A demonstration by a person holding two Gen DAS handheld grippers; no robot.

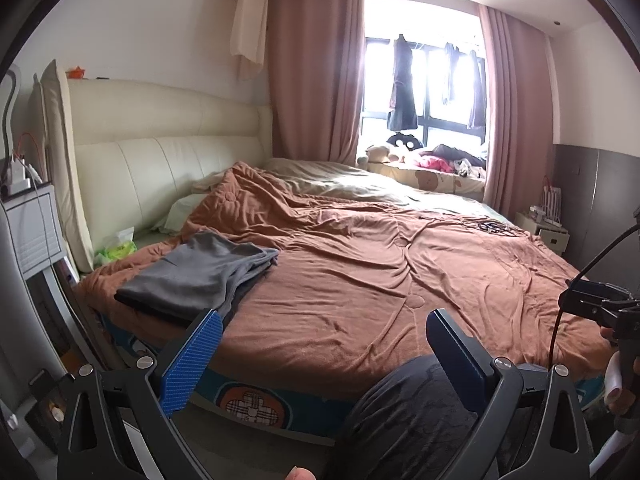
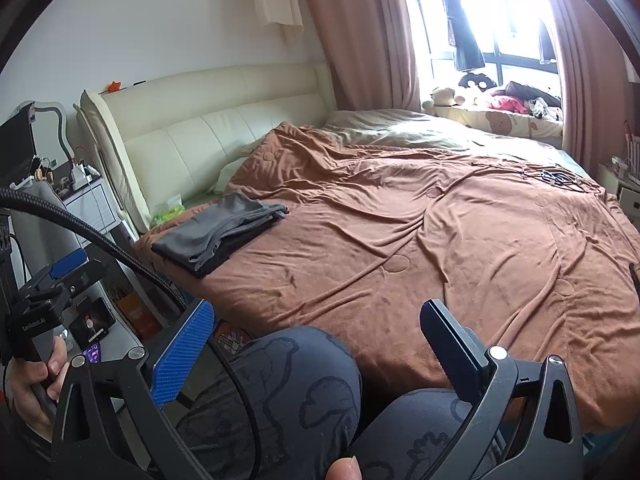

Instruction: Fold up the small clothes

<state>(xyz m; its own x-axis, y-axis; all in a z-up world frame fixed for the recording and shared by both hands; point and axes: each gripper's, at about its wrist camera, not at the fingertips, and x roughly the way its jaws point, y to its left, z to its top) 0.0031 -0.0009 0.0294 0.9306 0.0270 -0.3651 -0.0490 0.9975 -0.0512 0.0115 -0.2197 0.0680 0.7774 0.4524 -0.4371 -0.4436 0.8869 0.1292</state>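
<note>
A: What are the left tongs [image 1: 322,344] doing?
B: They are spread wide and hold nothing. The right tongs [image 2: 316,334] are the same.
A: What is right under them?
B: The person's knees [image 2: 304,384], at the near edge of the bed [image 1: 360,280].
A: Where are the clothes?
B: The gray folded clothes [image 1: 196,272] lie on the brown blanket [image 2: 440,240], by the bed's left edge, near the headboard [image 1: 168,148].
A: And far away?
B: The window [image 1: 424,80].

Window [image 1: 424,80] overexposed, tangled cables [image 2: 556,178] indistinct
</note>
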